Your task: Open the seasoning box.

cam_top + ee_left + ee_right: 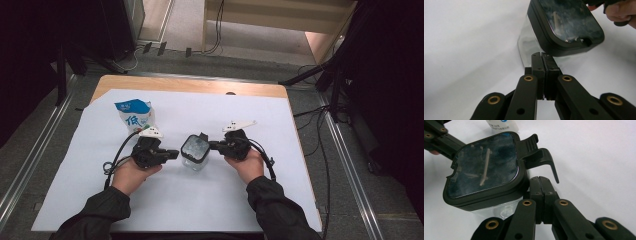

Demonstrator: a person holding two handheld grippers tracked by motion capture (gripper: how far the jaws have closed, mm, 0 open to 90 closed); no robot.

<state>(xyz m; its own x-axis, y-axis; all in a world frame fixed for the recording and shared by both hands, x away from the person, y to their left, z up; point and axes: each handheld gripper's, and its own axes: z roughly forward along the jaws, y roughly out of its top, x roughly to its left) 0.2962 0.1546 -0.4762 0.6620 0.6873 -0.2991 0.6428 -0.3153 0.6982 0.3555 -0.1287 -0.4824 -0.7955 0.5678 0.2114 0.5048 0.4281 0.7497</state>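
A clear container (194, 156) with a dark lid (195, 147) stood mid-counter on the white sheet (165, 200). The left claw (175, 153) and the right claw (212, 145) flanked it, each closed on nothing, tips just beside its walls. A blue-and-white milk carton (135, 116) stood behind the left claw, apart.

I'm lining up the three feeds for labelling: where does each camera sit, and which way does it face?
High view: above the person's side, looking forward and down on the table; forearms and both hands show.
Left gripper view: on the left tool, looking along its shut jaws at the clear container.
Right gripper view: on the right tool, shut beside that container's black lid.
All share the container.
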